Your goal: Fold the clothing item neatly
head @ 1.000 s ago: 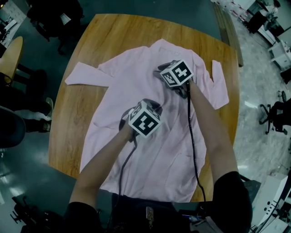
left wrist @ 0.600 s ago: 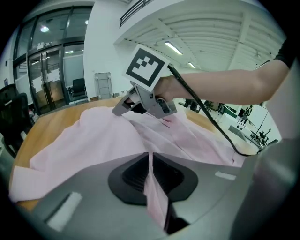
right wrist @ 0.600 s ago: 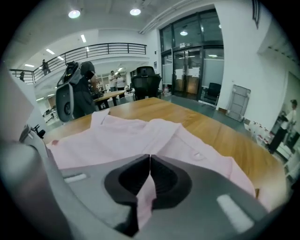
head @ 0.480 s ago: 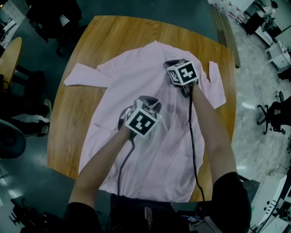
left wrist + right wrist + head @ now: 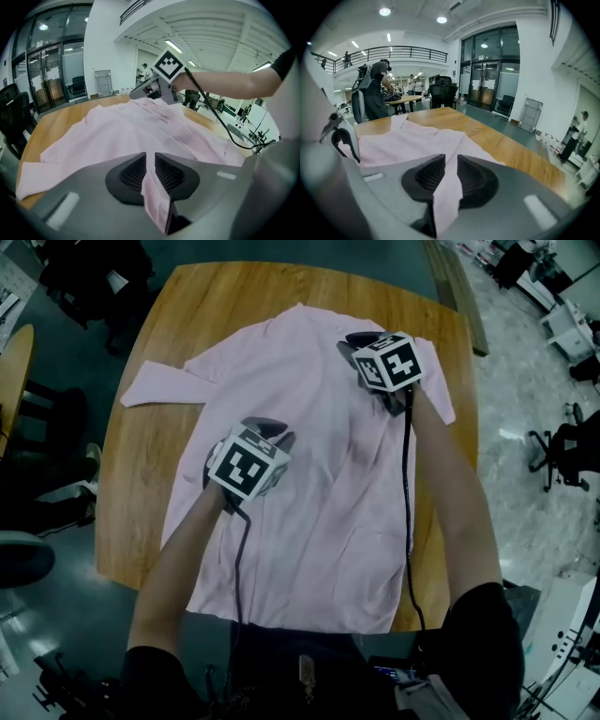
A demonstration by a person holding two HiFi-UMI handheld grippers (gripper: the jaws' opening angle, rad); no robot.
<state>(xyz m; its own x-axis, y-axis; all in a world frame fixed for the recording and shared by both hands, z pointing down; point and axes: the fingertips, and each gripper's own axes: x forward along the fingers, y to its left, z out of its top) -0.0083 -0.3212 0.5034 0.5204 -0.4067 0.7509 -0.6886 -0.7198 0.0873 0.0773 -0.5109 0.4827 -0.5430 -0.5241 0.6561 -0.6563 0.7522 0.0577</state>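
**Condition.** The shirt (image 5: 319, 502) is spread flat on the surface (image 5: 131, 493). Its collar (image 5: 298, 307) lies at the far side and its hem at the near edge. One sleeve (image 5: 155, 388) is stretched out to the left. No fold has yet been made.

**Tongs.** The left tongs (image 5: 150, 161) are set narrow, and a ridge of shirt cloth is pinched between the pads at the left of the body. The right tongs (image 5: 451, 164) are likewise narrow and hold a pinch of cloth near the right shoulder. Both sets of jaws have just been opening slightly, yet cloth is seen pressed between them in each gripper view.

**Step in hand.** The step is judged to be a lift of the shirt body by two pinches, either to square it on the surface or to begin a lengthwise fold.

**Recommendations.**
- Both pinches should be firmed before more height is taken, since the eased jaws may let thin cloth slip.
- The two pinches should be raised together, with the cloth between them kept taut so that no crease is dragged in.
- It should be confirmed that both layers are caught; this cannot be told from the views.
- The collar line should be kept parallel to the far edge.
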